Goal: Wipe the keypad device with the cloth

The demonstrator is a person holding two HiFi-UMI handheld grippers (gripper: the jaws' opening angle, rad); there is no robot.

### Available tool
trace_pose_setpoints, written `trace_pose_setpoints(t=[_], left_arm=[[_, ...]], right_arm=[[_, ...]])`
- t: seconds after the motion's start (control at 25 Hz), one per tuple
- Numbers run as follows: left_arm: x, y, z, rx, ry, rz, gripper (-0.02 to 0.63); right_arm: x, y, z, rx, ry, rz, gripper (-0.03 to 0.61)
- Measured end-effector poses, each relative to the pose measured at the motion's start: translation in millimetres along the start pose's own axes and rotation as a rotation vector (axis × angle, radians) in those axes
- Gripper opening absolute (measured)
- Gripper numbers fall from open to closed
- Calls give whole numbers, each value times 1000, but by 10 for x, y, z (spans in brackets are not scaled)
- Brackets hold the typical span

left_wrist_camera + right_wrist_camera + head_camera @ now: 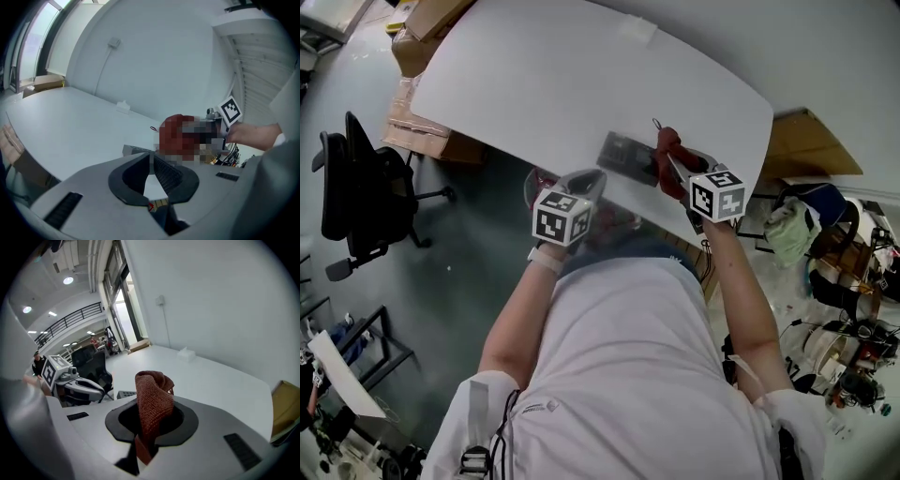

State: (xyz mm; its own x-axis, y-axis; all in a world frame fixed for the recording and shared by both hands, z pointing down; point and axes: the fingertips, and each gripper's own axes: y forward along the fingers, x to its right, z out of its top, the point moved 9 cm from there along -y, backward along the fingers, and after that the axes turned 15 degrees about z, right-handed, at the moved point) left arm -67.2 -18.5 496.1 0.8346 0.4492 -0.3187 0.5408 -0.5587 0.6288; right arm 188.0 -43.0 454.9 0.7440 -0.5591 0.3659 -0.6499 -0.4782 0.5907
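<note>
The dark, flat, rectangular keypad device [628, 157] lay on the white curved table [534, 84], close to the table's near edge. At the keypad device's right end, the right gripper [150, 420] had its jaws clamped on a rust-red knitted cloth [152, 394]. The cloth stood up out of them in a folded bunch. In the head view the cloth overlapped that right end, but no view showed whether it actually touched the keys.

The left gripper [151, 159] sat just off the keypad device's near-left side. Its jaw tips were together with nothing between them, and it was not touching the device.

The step in hand looked like bringing the cloth down onto the keypad device to begin the wipe. To do it well, the right gripper would need to tip forward so the bunched cloth met the keys first, not the hard jaw ends. It should then draw along the device's length from its right end toward its left in an even stroke.

Pressure ought to be light. The device looked slim and unanchored, and a hard push could slide it toward the table edge on its near side. Resting the closed left gripper against the device's left end would probably hold it steady. The narrow hold on the cloth could also slip under drag.
</note>
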Motion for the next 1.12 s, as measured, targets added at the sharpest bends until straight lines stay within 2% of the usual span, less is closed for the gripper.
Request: trace_pose_setpoints(t=[0.24,0.56,0.76,0.92,1.12], left_arm=[[105,213,-81,-44,-44,75,12],[238,378,-172,-89,-82,110,12],[224,418,-165,-98,-134,116,12],[240,455,-154,-107,-146,124,12],[218,478,-156,-114,-149,154,12]], right_arm=[[334,340,-158,-89,63,127,58],[532,688,-435,-175,121,274,58],[608,799,-475,-158,211,349,58],[762,843,-512,-143,262,321,58],[827,928,-471,-137,259,304,58]])
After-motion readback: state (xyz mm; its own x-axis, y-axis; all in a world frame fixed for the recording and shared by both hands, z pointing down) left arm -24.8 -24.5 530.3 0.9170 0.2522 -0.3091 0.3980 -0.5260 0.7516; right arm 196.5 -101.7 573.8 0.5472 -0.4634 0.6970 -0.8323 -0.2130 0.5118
